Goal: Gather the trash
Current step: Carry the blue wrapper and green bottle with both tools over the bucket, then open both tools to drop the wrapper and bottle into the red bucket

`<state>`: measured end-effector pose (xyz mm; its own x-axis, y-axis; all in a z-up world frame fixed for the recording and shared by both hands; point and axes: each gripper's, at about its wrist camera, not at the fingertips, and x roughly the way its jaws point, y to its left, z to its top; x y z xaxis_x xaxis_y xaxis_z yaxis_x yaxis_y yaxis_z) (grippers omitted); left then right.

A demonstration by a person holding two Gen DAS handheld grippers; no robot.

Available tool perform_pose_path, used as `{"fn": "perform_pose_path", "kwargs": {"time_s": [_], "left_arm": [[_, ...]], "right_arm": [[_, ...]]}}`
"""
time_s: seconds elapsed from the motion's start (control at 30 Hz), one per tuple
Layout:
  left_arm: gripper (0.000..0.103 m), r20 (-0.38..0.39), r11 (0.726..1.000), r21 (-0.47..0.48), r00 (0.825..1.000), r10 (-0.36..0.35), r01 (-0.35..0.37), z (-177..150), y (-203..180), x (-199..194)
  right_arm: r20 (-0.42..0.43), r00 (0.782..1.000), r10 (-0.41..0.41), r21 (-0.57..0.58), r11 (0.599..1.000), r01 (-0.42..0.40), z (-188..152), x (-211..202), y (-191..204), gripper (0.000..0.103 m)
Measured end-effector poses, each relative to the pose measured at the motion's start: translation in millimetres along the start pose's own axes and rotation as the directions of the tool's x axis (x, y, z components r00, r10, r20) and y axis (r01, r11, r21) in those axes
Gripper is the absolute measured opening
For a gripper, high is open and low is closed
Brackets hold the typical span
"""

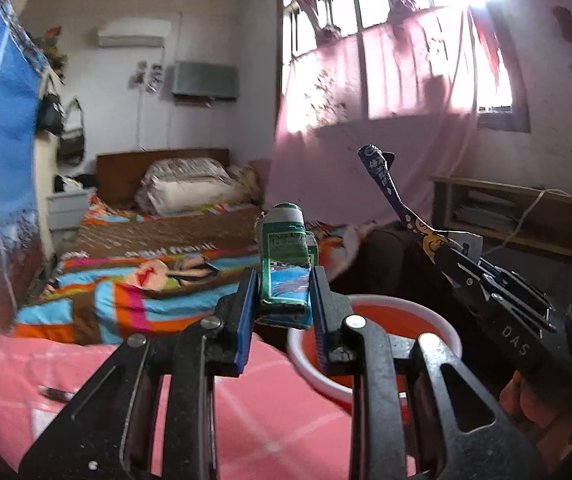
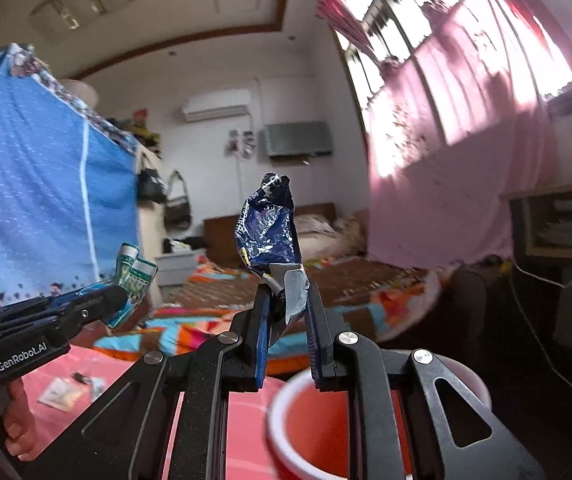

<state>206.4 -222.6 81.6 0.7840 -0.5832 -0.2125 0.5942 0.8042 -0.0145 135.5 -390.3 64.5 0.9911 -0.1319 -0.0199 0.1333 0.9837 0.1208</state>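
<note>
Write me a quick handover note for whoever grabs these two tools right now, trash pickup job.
Left tool: shut on the green and white pack, held just left of the red basin.
Right tool: shut on the crumpled blue wrapper, held at the red basin's near rim.
Done: both pieces picked up.
Left: drop both into the basin, which looks empty where visible. Then fetch the scraps on the pink cloth.

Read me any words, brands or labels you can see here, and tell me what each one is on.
"GenRobot.AI": side of the left gripper.
"DAS": body of the right gripper.
Print on the green and white carton: too blurred to read.
Characters on the dark blue snack wrapper: too crumpled to read.
</note>
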Motion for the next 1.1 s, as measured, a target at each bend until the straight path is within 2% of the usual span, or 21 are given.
{"fn": "perform_pose_path", "kwargs": {"time_s": [0.2,0.33,0.53,0.77,0.9,1.0,1.1], "left_arm": [[0.032,-0.098,0.998,-0.023,0.993,-0.065,0.063,-7.1,-20.6,30.2],[0.032,-0.172,0.995,-0.05,0.98,-0.095,0.087,-10.6,-34.7,51.5],[0.032,-0.313,0.984,-0.139,0.938,-0.148,0.109,-20.4,-35.9,84.9],[0.032,-0.385,0.964,-0.243,0.902,-0.197,0.107,-31.8,-39.7,107.8],[0.033,-0.398,0.959,-0.266,0.895,-0.201,0.097,-34.6,-38.4,111.7],[0.038,-0.4,0.958,-0.275,0.895,-0.197,0.088,-36.2,-36.6,110.2],[0.043,-0.389,0.957,-0.279,0.902,-0.188,0.079,-35.7,-32.0,105.8]], "right_arm": [[-0.069,0.995,-0.068,0.036,0.997,0.07,-6.8,2.8,-27.8,0.014],[-0.117,0.989,-0.089,0.061,0.993,0.096,-11.3,6.4,-40.4,0.015],[-0.215,0.971,-0.102,0.1,0.987,0.126,-19.6,18.4,-54.1,0.017],[-0.325,0.941,-0.095,0.146,0.978,0.149,-30.5,31.3,-65.5,0.017],[-0.38,0.921,-0.09,0.17,0.971,0.166,-36.0,36.8,-72.2,0.017],[-0.407,0.909,-0.089,0.185,0.967,0.177,-38.7,39.3,-77.4,0.019],[-0.42,0.903,-0.087,0.193,0.964,0.183,-39.6,39.7,-80.1,0.029]]}}
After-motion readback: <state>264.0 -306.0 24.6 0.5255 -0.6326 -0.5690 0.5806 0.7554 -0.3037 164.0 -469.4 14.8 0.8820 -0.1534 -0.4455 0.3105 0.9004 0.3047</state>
